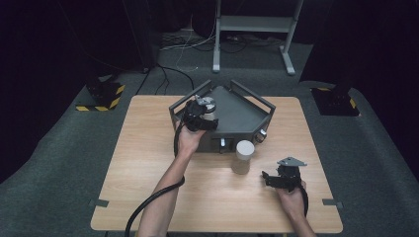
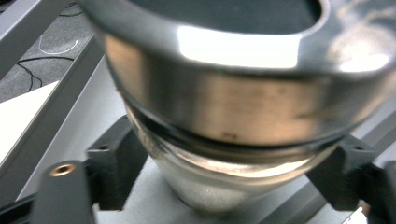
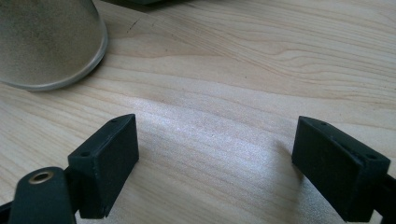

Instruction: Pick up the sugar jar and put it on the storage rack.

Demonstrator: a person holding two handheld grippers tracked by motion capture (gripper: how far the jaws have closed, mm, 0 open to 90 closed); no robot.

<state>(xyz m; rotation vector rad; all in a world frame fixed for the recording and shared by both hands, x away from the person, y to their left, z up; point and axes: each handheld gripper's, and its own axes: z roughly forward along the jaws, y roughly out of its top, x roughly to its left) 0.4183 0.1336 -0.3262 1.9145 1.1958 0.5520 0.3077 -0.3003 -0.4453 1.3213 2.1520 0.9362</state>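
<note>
Left gripper (image 1: 207,109) over the grey tray (image 1: 242,111) at 12 o'clock on the table (image 1: 148,163), jaws parted on both sides of a metal-rimmed cup (image 2: 233,107), pads close to its narrow body; real pressing not clear. Right gripper (image 3: 215,158) at 4 o'clock, low over bare wood, jaws wide apart, holding nothing. Frosted jar (image 1: 243,156) upright just before the tray, left of that gripper.
</note>
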